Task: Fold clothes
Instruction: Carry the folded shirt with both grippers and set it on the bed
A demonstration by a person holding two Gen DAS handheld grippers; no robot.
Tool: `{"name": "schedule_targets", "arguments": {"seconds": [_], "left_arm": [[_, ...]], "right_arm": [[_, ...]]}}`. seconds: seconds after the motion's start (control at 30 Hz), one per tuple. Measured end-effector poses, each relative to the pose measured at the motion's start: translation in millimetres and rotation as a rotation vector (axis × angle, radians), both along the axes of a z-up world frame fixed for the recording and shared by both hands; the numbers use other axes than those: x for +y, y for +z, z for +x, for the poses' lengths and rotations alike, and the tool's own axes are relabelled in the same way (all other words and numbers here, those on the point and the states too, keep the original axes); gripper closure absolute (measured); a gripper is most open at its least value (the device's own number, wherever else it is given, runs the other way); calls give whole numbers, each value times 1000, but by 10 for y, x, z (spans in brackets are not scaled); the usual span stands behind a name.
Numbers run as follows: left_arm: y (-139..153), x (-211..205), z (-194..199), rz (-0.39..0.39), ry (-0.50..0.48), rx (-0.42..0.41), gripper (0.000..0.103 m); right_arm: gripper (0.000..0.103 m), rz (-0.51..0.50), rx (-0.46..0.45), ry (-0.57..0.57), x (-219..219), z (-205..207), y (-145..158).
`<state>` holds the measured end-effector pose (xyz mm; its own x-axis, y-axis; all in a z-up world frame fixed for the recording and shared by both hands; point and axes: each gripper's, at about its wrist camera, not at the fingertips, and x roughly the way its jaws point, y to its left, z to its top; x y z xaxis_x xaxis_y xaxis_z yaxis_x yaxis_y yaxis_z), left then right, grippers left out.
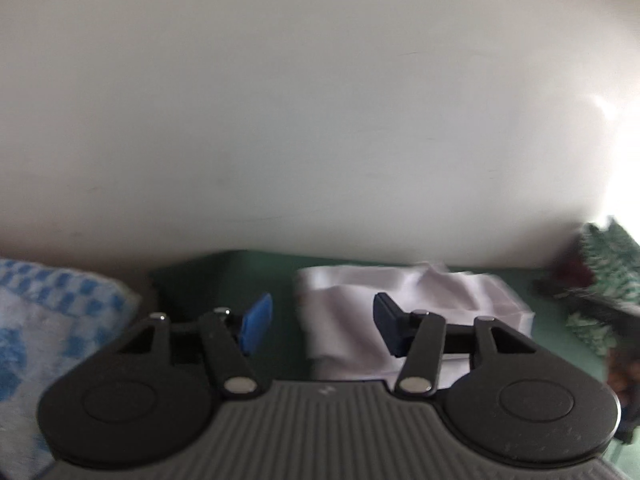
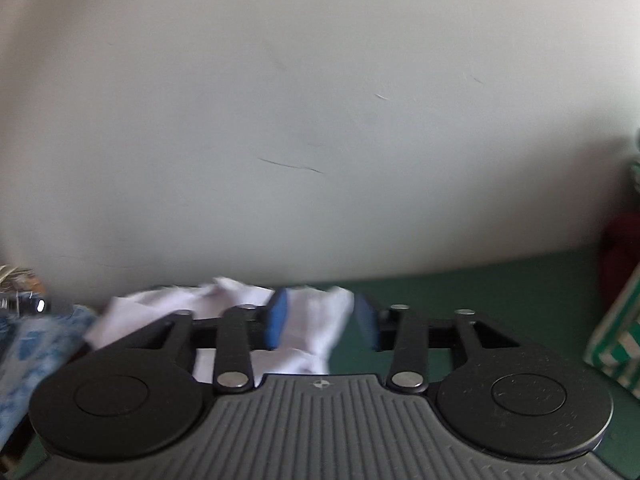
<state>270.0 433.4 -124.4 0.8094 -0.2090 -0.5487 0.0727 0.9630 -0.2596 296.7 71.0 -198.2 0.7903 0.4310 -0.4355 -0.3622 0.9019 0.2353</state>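
A folded white garment [image 1: 440, 292] lies on a green surface [image 1: 284, 280] close to a white wall. My left gripper [image 1: 320, 322] is open just above it. Its left blue pad hangs over bare green and its right pad over the cloth, and neither presses on anything. In the right wrist view the same white garment [image 2: 160, 304] runs from the left to between the fingers. My right gripper [image 2: 320, 316] stands open with the garment's right end between its blue pads. Neither pad clamps the cloth.
A blue-and-white checked towel [image 1: 40, 312] lies at the left, seen also as blue patterned cloth [image 2: 36, 344]. A green-and-white patterned fabric [image 1: 608, 264] [image 2: 616, 332] sits at the right with a dark red item [image 2: 620, 240] behind it. The white wall [image 2: 320, 120] is close ahead.
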Motion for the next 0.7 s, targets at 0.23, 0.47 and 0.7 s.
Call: {"name": "schedule_targets", "arguments": {"seconds": [0.23, 0.47, 0.7], "left_arm": [[-446, -393, 198, 116, -87, 110, 52], [-333, -284, 35, 138, -132, 65, 36], [-432, -353, 120, 154, -129, 101, 39]], "right_arm": [[84, -105, 127, 26, 378, 203, -274], [74, 78, 145, 44, 114, 16, -154], [71, 86, 232, 59, 356, 192, -236]]}}
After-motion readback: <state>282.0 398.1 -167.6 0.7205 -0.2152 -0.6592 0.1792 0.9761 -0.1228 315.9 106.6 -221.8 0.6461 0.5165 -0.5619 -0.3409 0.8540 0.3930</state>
